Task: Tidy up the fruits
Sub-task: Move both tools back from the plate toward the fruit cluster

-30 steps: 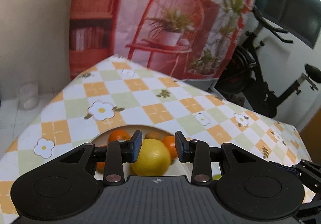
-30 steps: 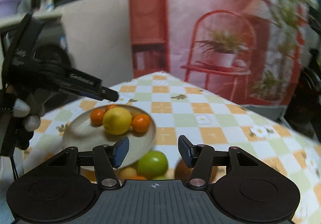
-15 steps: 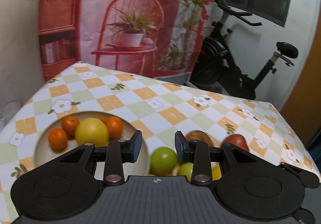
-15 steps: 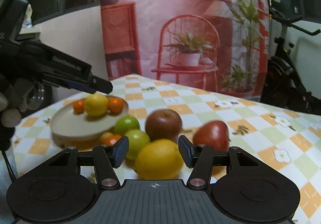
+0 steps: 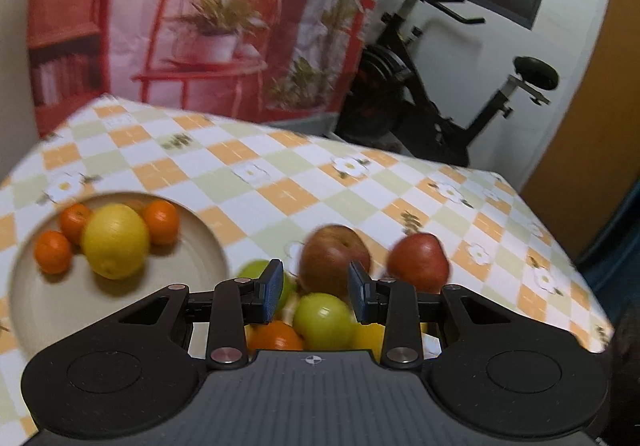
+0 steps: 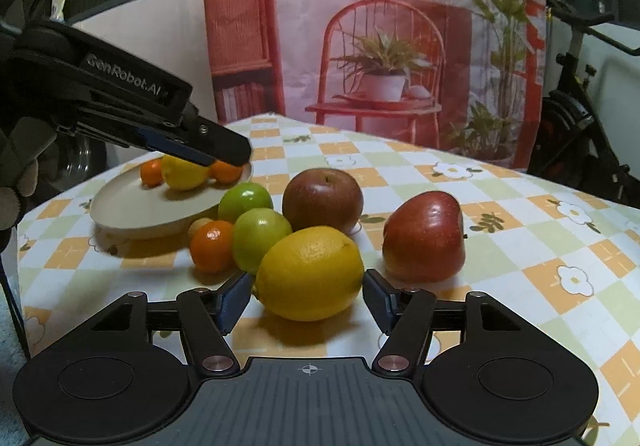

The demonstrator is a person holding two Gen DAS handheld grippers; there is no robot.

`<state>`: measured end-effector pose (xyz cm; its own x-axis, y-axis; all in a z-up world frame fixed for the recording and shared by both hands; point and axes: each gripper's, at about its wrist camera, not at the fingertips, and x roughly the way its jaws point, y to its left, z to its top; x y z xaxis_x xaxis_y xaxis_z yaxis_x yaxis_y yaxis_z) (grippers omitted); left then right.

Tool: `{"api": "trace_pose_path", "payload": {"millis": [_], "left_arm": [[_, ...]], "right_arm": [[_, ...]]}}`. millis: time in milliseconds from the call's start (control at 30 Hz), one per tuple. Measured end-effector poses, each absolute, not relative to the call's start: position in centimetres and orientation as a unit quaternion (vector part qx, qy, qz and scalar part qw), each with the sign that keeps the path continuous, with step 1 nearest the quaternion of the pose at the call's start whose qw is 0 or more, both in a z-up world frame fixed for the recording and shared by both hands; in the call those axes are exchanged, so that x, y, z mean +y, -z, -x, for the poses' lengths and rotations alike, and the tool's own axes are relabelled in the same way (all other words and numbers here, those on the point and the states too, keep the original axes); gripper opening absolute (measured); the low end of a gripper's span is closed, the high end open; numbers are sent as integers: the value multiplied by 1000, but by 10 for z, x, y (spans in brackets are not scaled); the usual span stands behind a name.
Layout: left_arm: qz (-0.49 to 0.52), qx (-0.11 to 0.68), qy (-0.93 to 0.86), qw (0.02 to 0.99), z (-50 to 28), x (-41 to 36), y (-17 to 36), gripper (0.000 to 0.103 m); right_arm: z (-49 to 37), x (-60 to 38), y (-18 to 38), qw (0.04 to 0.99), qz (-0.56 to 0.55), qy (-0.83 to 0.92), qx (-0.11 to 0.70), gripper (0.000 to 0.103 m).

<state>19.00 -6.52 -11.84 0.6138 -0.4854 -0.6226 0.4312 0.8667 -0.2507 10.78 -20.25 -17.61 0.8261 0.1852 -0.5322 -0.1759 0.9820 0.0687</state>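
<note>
Covering table (image 6: 520, 238): checkered floral tablecloth (image 5: 280, 182)

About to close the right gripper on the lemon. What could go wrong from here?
1. The right gripper is open, and the lemon nearly fills the gap; its rounded skin may squirt out forward.
2. A green fruit and an orange sit close behind on the left; a push could roll them.
3. The left gripper hangs over the plate, so the drop path may be blocked.
</note>
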Motion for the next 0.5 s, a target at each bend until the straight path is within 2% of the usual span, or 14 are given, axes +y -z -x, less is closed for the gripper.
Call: {"api": "trace_pose_path", "payload": {"millis": [267, 500], "left_arm": [[62, 392, 299, 868, -198, -81, 130, 37], [43, 404, 319, 856, -194, -95, 140, 37]], "right_arm": [[-115, -209, 180, 948, -32, -108, 299, 59], [-119, -202, 184, 942, -14, -110, 316, 59]]}}
